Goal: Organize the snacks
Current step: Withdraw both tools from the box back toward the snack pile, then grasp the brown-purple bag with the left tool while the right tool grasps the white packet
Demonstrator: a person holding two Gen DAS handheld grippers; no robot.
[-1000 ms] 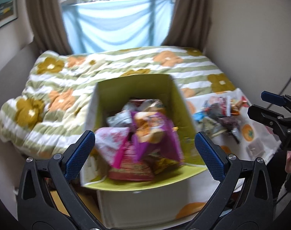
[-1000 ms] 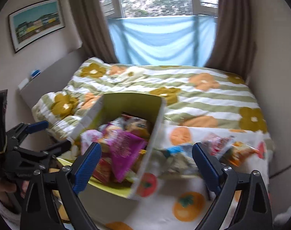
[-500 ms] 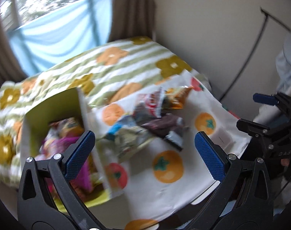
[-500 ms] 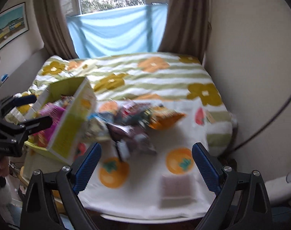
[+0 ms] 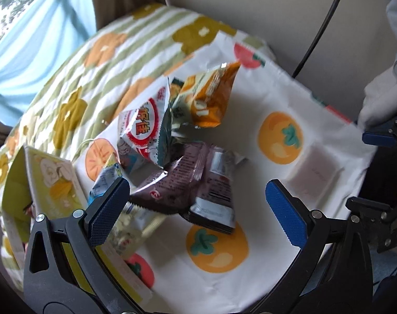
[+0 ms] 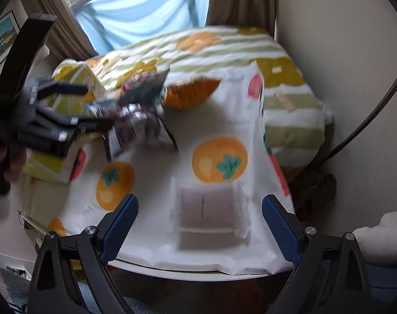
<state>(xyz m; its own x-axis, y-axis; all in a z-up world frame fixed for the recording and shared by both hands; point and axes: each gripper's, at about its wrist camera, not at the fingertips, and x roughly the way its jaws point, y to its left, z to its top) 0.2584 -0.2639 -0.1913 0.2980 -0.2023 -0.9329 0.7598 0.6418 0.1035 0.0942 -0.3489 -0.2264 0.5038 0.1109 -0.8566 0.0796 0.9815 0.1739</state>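
Left gripper (image 5: pixel 198 204): the jaws are held wide apart and nothing is gripped; it hangs above the near side of the snack pile.
Right gripper (image 6: pixel 199 219): the jaws are also spread wide and nothing is held; it is aimed at the pale flat pack (image 6: pixel 207 209) near the front edge of the table.
Dark packet (image 5: pixel 211 183): it lies nearest to the left gripper, on top of the pile, and partly over an orange fruit print of the cloth (image 5: pixel 250 274).
Red-white packet (image 5: pixel 143 130): it leans behind the dark one, towards the middle of the table.
Orange packet (image 5: pixel 211 96): it is the farthest of the pile, near the back edge, touching the red-white one.
Box (image 5: pixel 52 191): it stands at the left edge of the table, just beside the pile; from here its inside is hardly seen.
Step in hand: probably a packet is to be picked next and brought to the box.
Advice: the dark packet should be taken first, since it is on top and nearest. A sealed edge should be pinched, not the puffed middle, because the foil may slip. The neighbours should not be dragged along.
Risk: the cloth may be caught by the lower finger if the gripper is lowered too far.
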